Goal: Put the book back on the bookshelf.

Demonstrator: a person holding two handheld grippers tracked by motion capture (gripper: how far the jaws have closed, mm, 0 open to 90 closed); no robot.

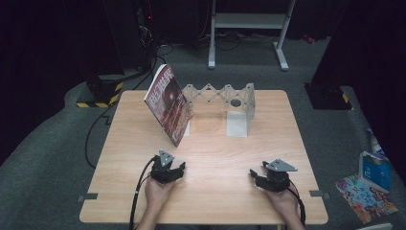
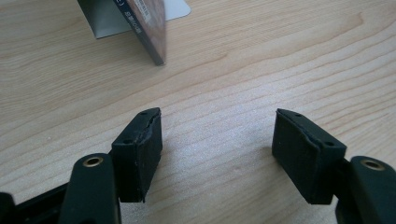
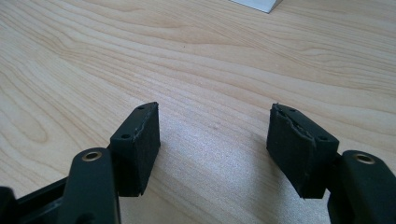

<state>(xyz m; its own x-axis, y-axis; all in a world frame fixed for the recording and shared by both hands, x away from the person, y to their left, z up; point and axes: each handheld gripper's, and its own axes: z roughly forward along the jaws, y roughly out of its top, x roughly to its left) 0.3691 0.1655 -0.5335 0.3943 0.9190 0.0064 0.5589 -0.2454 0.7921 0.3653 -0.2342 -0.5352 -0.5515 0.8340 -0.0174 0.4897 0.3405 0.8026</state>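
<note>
Dark floor and black equipment ring the wooden table (image 1: 210, 191) that we see from the high view, with a white frame's legs cut off at the top edge. Taking the book (image 1: 167, 103) as our landmark, it stands tilted at the table's far left, leaning on the white folding rack (image 1: 225, 98) just behind and to its right; the title is too blurred for us to read. The left gripper (image 1: 175, 168) rests nearer the person than the book, well apart from it, and the right gripper (image 1: 255, 176) sits farther right again. Beyond the table's right edge a blue box (image 1: 375, 170) lies on a patterned sheet.

From the left gripper view, the 2 jaws stand apart over bare wood, and the book's lower corner (image 2: 152, 28) shows ahead, its top cut off.

From the right gripper view, the 2 jaws stand apart with nothing between, and a white corner of the rack (image 3: 257, 3) is clipped at the top.
</note>
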